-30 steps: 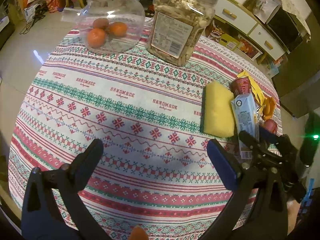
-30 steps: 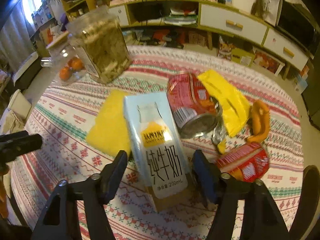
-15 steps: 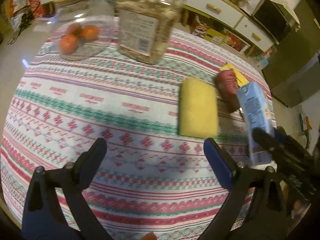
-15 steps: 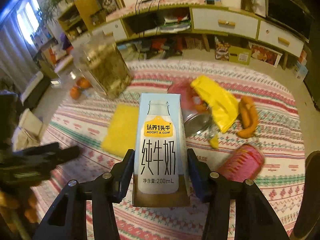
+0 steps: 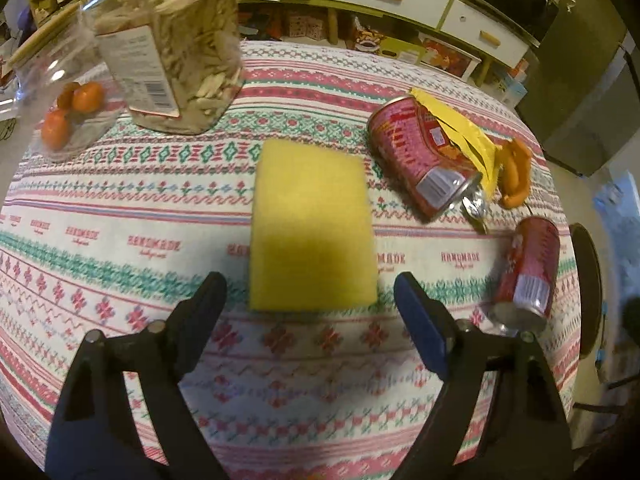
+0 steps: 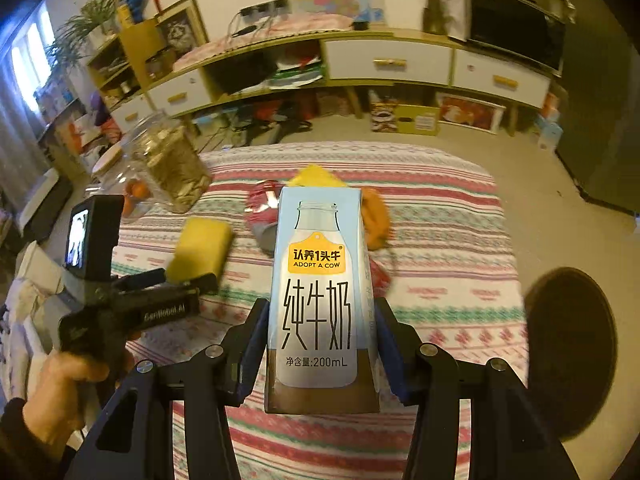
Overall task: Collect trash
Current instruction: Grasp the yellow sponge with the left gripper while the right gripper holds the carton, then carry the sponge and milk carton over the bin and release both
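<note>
Milk carton (image 6: 320,292) now lifted clear of table (image 5: 120,360), off cloth where it lay a second ago; pinched upright, long axis vertical, in right gripper (image 6: 320,344). Left gripper (image 5: 310,300) shifted over yellow sponge (image 5: 312,224), jaws closing, nothing gripped. Two red cans (image 5: 420,160) (image 5: 528,268), yellow wrapper (image 5: 460,128) near right edge; jars (image 5: 172,52) at far edge.

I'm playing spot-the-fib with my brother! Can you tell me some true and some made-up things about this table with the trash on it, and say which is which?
1. The right gripper holds a milk carton. True.
2. The yellow sponge sits between the left gripper's pads. False: it lies just ahead of the closing jaws, untouched.
3. Both red cans stand upright. False: both lie on their sides.
4. Oranges sit inside a clear jar. True.
</note>
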{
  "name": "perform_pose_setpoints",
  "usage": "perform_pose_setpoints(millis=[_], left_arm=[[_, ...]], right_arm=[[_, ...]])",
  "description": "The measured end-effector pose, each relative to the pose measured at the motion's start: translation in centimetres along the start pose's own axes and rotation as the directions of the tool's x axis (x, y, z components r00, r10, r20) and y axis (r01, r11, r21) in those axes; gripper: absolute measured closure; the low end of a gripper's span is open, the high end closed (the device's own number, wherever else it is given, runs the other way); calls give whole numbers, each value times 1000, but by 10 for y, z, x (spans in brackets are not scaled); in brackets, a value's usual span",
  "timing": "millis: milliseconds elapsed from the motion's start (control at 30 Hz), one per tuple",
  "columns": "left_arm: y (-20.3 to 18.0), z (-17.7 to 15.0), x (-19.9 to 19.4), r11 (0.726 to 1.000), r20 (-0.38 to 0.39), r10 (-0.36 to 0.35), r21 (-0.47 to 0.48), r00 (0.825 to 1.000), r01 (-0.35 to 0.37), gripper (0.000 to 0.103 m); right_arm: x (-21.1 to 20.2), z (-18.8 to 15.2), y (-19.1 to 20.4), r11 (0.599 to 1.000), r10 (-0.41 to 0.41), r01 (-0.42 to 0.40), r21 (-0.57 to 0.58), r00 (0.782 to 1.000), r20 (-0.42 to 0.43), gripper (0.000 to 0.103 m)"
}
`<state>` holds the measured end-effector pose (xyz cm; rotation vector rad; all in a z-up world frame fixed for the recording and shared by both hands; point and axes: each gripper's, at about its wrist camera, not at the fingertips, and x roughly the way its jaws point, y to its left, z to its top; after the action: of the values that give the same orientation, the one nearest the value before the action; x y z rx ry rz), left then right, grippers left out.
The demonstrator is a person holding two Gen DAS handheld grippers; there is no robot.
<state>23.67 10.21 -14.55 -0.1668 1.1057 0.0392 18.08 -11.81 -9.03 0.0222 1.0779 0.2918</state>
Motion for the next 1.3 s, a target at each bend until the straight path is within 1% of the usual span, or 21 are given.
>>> perform_pose_setpoints(millis=[33, 100, 233, 400, 600, 633, 667, 833, 933, 1067, 1200, 1300], left_arm=[[-2, 1, 4, 1000, -1, 5, -6, 1000, -5, 18], [-7, 3, 9, 1000, -1, 21, -8, 1000, -21, 25], [-20, 3, 14, 994, 18, 97, 53, 995, -98, 39], [-20, 0, 9, 993, 21, 98, 68, 995, -99, 42], [-18, -12, -23, 996, 44, 53, 71, 998, -56, 43], [-21, -13, -28, 996, 52, 44, 79, 998, -48, 43], [-18, -22, -37, 995, 58, 39, 87, 998, -44, 43], [-31, -38, -62, 992, 71, 1, 126, 997, -10, 43], [-46, -47, -75, 987, 82, -26, 162, 996, 12, 43], [-77, -54, -83, 977, 89, -62, 211, 994, 42, 43], [-115, -63, -89, 959, 87, -101, 272, 991, 74, 43], [-146, -70, -89, 943, 85, -119, 322, 989, 86, 43]], right_arm=[[-2, -1, -5, 1000, -7, 7, 7, 1000, 0, 51], [-4, -5, -14, 1000, -25, 25, 19, 1000, -9, 51], [-10, -14, -33, 997, -63, 65, 50, 997, -34, 51], [-22, -23, -52, 993, -92, 94, 77, 995, -37, 51], [-33, -32, -75, 986, -116, 120, 113, 992, -47, 51], [-34, -34, -79, 985, -117, 122, 120, 992, -50, 51], [-35, -35, -83, 984, -118, 124, 125, 992, -51, 51], [-44, -42, -105, 978, -143, 149, 146, 988, -52, 51], [-52, -47, -119, 974, -158, 164, 159, 986, -49, 51], [-61, -56, -138, 966, -183, 189, 174, 982, -51, 51], [-69, -69, -160, 956, -216, 224, 189, 974, -63, 51], [-75, -82, -182, 945, -238, 250, 213, 968, -81, 51]])
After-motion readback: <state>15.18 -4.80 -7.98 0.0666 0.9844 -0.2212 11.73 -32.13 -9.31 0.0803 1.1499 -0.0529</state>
